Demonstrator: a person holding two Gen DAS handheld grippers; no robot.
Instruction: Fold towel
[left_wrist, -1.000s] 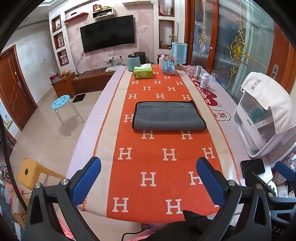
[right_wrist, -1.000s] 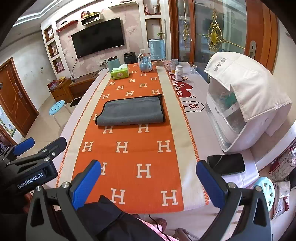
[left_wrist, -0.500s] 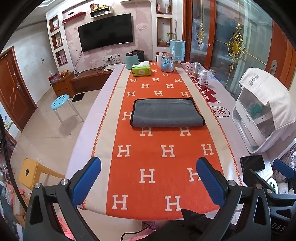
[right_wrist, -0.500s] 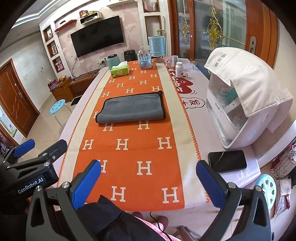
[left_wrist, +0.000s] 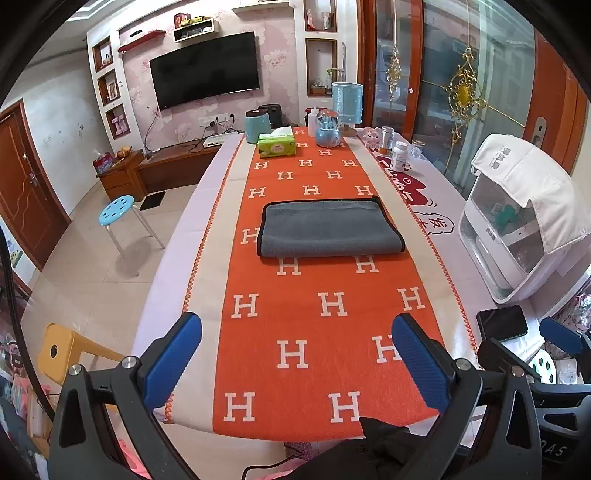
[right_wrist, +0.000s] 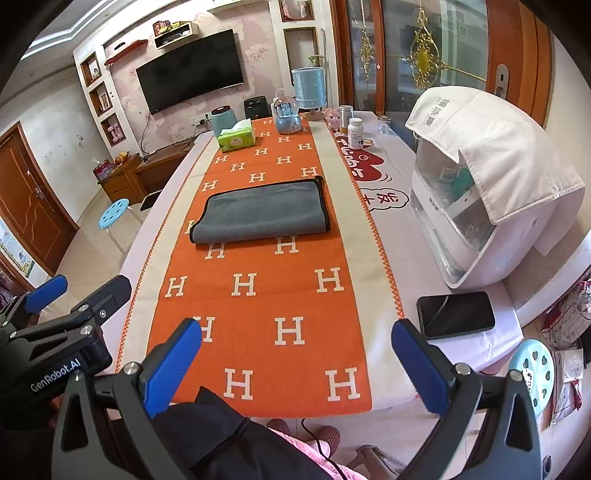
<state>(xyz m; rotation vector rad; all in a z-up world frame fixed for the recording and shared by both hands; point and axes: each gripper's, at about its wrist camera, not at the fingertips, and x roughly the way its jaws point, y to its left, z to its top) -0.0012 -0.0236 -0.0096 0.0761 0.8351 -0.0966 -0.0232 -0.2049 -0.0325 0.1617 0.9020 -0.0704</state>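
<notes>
A grey towel with black edging lies folded in a flat rectangle on the orange runner, mid-table. It also shows in the right wrist view. My left gripper is open and empty, held above the table's near edge, well short of the towel. My right gripper is open and empty too, over the near edge, to the right of the left gripper. Neither touches the towel.
A white covered appliance and a black phone sit at the table's right. A green tissue box, blue jars and bottles stand at the far end. A blue stool and yellow stool stand left.
Both grippers have drawn back and up from the towel, so it looks smaller and farther away. The towel has not moved. Both stay open.
</notes>
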